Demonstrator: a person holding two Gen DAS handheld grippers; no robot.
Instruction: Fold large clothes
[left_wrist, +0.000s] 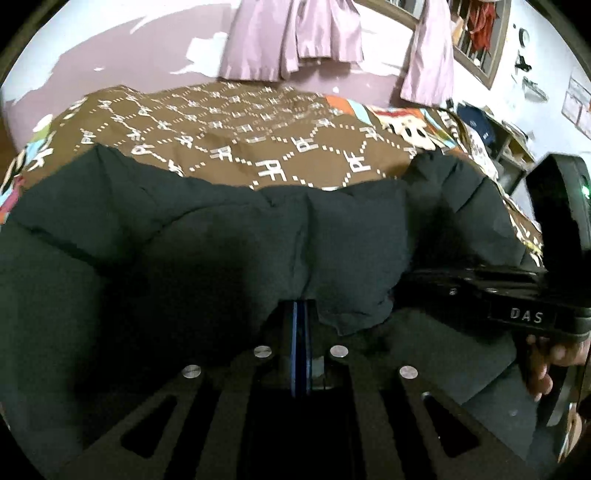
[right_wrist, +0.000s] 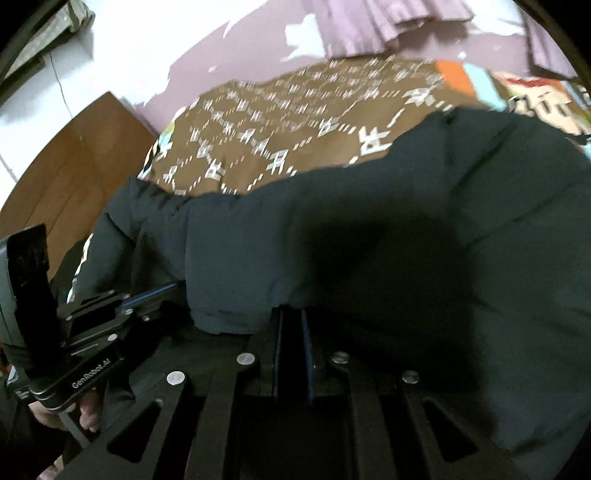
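Black slotted gripper plates with silver bolt heads fill the bottom of both wrist views. From the left wrist, the left gripper (left_wrist: 300, 314) points steeply down, its two blue-edged fingers (left_wrist: 299, 343) pressed flat together with no gap; their tips disappear under a fold of the large, dark green padded quilted jacket (left_wrist: 221, 251), so whether cloth is pinched between them cannot be told. At the right edge of that view the other tool comes in sideways, a black body with a "DAS" label, gripped from below by a person's bare hand (left_wrist: 546, 365).

From the right wrist, the right gripper (right_wrist: 293, 325) also tilts down toward the jacket (right_wrist: 406, 240). Its fingers (right_wrist: 306, 350) stand a narrow slit apart, and the tips meet a puffy rolled edge of the garment; no fabric shows inside the slit, which reads as barely parted and clamping nothing. The left tool shows at the lower left here, marked "GenRobot.AI", its blue fingertip buried in the jacket's edge, with fingers of the person's left hand (right_wrist: 86, 410) curled under its handle.

The jacket lies bunched across the near part of a bed, on a brown bedspread with a white dotted lattice pattern (left_wrist: 236, 129). Behind hang mauve curtains (left_wrist: 291, 33) against a wall, and a brown wooden panel (right_wrist: 70, 166) stands at the bedside
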